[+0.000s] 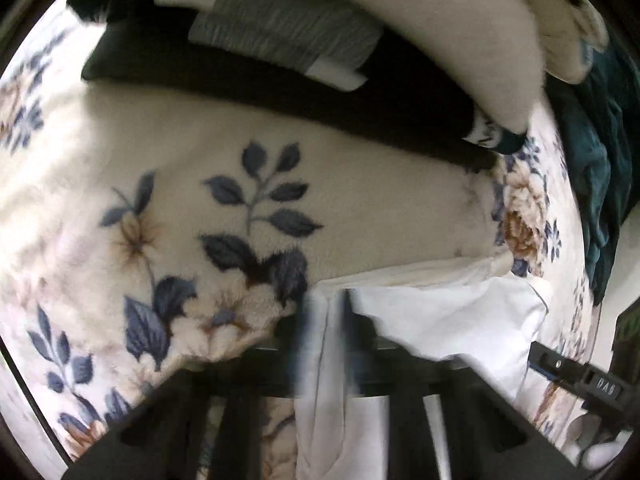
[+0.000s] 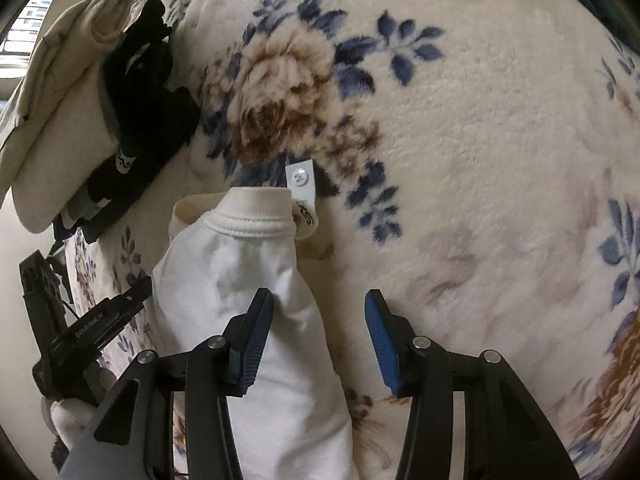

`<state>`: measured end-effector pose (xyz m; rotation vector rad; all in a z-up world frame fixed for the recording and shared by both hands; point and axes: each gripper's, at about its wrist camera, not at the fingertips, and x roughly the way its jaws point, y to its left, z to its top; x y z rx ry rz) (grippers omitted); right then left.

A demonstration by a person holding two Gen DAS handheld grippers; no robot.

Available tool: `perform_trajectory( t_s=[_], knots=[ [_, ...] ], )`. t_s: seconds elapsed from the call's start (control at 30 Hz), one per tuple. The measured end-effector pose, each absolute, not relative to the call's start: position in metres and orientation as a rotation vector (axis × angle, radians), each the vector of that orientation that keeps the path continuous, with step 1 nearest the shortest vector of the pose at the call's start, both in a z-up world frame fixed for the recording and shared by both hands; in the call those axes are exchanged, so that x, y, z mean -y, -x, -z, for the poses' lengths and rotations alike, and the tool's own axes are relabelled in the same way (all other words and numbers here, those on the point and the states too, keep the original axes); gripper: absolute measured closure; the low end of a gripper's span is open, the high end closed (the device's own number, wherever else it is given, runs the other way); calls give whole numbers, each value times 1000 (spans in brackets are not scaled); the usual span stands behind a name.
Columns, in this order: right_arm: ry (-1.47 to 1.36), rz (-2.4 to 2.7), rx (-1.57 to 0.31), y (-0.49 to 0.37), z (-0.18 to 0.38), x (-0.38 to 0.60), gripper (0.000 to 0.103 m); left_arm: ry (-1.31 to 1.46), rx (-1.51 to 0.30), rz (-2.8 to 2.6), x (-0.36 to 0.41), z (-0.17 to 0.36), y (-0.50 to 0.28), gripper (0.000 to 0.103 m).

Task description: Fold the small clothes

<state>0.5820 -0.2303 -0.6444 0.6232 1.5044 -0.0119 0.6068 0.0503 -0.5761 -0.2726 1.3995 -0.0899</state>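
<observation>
A white T-shirt (image 2: 256, 264) lies bunched lengthwise on the floral fleece blanket (image 2: 460, 140), with its ribbed collar (image 2: 248, 224) and size tag (image 2: 301, 178) at the far end. My right gripper (image 2: 318, 298) stands open above it. Its left blue pad (image 2: 256, 336) is over the cloth and its right pad (image 2: 382, 344) is over bare blanket. My left gripper (image 1: 328, 320) looks blurred and is shut on a fold of the white T-shirt (image 1: 460, 320). In the right wrist view the left gripper (image 2: 140, 294) meets the shirt's left edge.
A stack of folded clothes lies beyond: a black garment (image 1: 280, 76), a grey striped one (image 1: 288, 20) and a thick cream one (image 1: 460, 32). Teal cloth (image 1: 600, 184) hangs at the right. In the right wrist view, a black printed garment (image 2: 136, 80) and cream fabric (image 2: 60, 80) sit at the left.
</observation>
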Motion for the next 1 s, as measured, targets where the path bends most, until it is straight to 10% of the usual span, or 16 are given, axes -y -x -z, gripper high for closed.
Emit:
perform_trajectory(
  t_s=[0.6,0.77,1.0],
  knots=[
    [-638,-23,-1517,-588,645,222,53,345,-1400,99,-80,578,-606,93],
    [-678,-122,-1527,-597,650,222,35,511,-1373,134,-108,574,-599,54],
    [-698,-195,-1564,-620,675,218,35,429,-1439,200,-84,590,-603,57]
  ],
)
